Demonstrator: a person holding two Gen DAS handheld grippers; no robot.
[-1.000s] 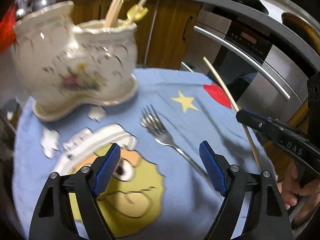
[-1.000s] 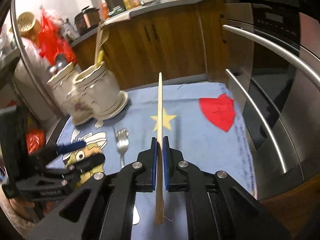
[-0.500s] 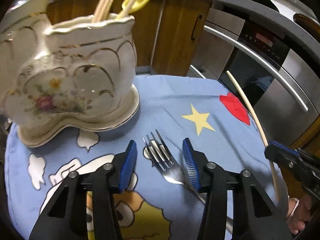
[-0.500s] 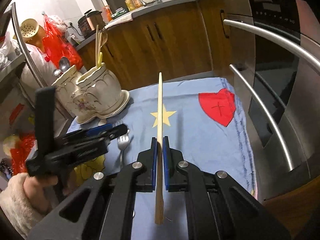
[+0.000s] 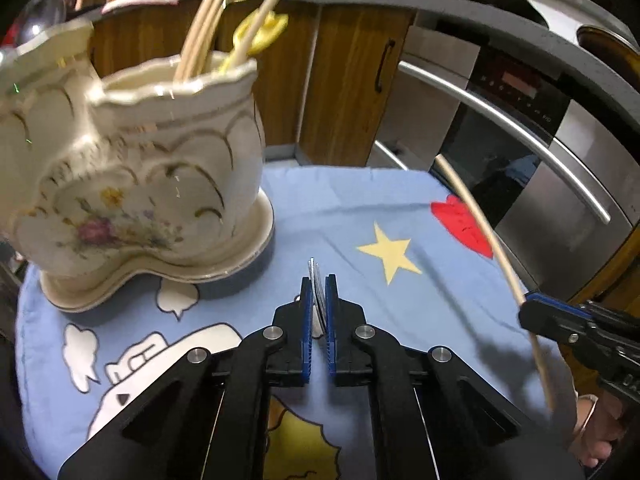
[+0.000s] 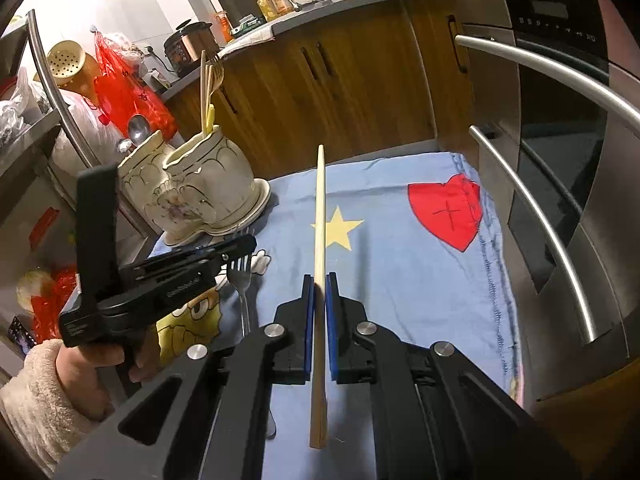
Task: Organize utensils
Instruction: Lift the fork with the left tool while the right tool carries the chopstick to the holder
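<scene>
Standing up and to the left of both claws, the ceramic holder (image 5: 136,184) sits at the table's (image 5: 360,208) far-left edge, utensils upright inside. Left claw (image 5: 319,280), nearer it, is pinched on the fork (image 5: 316,276) head, tines toward the holder. Right claw (image 6: 319,280) clamps 1 chopstick (image 6: 320,216), long axis pointing away. Fork's handle is hidden beneath the left claw.
</scene>
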